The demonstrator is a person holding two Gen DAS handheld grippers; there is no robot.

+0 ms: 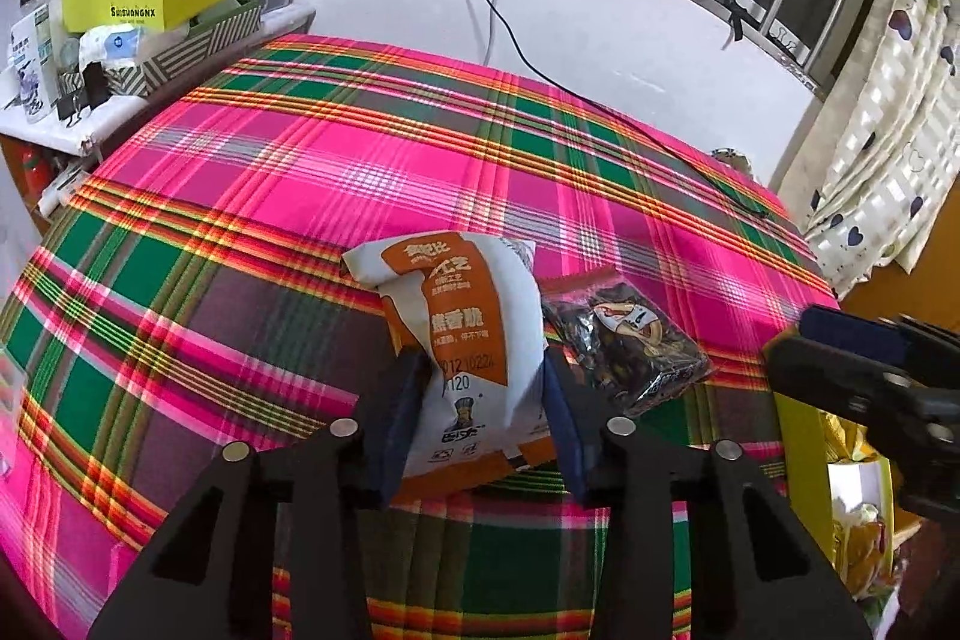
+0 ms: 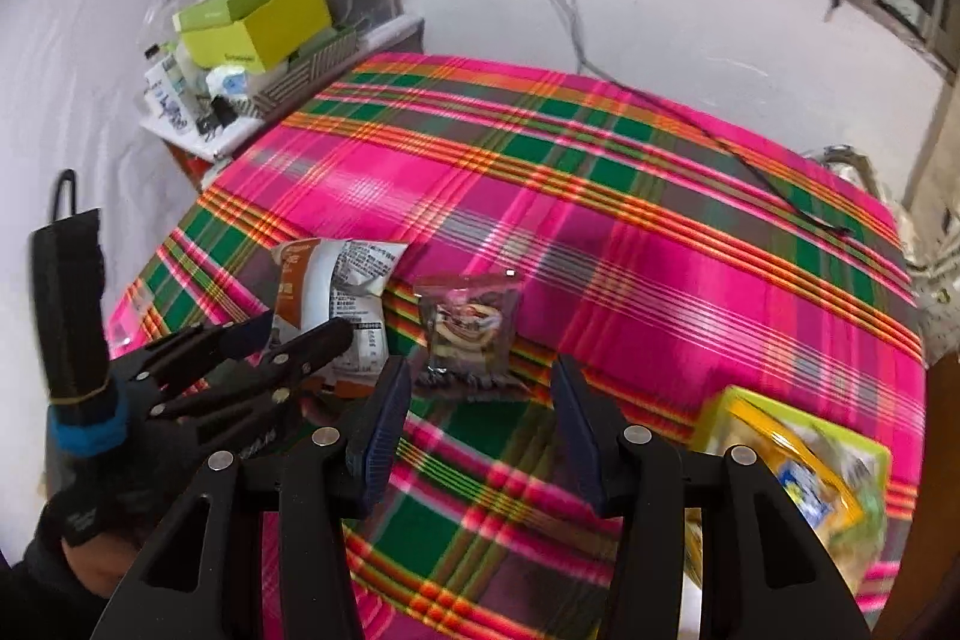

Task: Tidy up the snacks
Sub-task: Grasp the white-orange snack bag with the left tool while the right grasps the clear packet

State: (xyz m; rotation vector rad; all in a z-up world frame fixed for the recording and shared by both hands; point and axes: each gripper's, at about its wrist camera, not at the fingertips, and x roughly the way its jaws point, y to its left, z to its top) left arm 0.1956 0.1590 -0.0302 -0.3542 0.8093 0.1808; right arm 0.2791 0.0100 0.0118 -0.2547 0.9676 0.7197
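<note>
A white and orange snack bag (image 1: 462,340) lies on the plaid tablecloth (image 1: 300,172); my left gripper (image 1: 483,388) straddles its near end, pads close on both sides, jaws wide. The bag also shows in the right wrist view (image 2: 330,292) with the left gripper (image 2: 288,340) on it. A clear packet of dark snacks (image 1: 630,340) lies just right of the bag, also in the right wrist view (image 2: 468,328). My right gripper (image 2: 480,400) is open and empty just short of that packet. A yellow-green box (image 2: 798,466) holding snacks stands at the right.
A side shelf (image 1: 120,58) at the far left carries a green box, bottles and a striped basket. A black cable (image 1: 600,100) runs across the far right of the table. A curtain (image 1: 870,148) hangs at the right.
</note>
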